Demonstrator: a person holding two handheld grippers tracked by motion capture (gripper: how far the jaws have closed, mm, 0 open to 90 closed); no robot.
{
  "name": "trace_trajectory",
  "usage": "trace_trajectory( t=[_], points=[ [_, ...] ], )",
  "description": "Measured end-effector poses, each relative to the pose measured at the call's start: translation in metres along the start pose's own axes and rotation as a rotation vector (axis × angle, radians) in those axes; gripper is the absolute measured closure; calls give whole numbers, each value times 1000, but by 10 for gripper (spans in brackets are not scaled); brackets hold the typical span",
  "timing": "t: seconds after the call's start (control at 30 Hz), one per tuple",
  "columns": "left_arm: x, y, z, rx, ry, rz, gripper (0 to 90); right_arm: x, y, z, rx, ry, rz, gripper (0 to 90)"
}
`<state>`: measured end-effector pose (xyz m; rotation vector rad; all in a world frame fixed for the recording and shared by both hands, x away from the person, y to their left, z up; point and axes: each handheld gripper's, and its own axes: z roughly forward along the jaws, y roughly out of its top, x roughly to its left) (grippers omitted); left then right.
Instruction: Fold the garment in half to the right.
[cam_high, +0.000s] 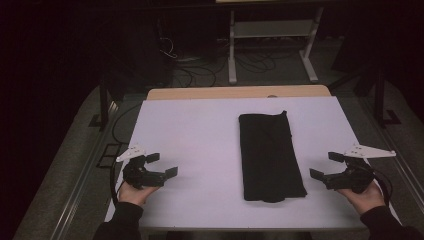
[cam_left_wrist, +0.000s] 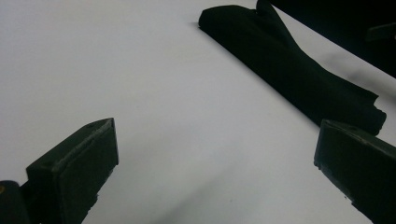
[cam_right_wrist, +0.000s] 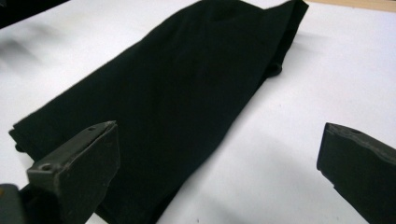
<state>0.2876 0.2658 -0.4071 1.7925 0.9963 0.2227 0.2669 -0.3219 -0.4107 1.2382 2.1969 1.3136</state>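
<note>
High view: at the near left edge of the white table (cam_high: 200, 130), the left gripper (cam_high: 163, 165) rests with jaws spread, holding nothing. A folded black cloth (cam_high: 270, 155) lies lengthwise right of centre. Just beside it, the right gripper (cam_high: 326, 166) has its jaws spread too, empty.

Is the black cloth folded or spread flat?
Folded: the black cloth lies as a narrow strip on the table, with layered edges at its near end.
</note>
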Motion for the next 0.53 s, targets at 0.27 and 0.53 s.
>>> trace_trajectory(
  t=[0.27,0.53],
  points=[
    [7,-5,-8,-10,26,-1,0,-2,-10,-2,-8,-12,0,0],
    [17,-10,-14,-7,92,-1,0,-5,-12,-7,-39,-2,22,0]
  ],
)
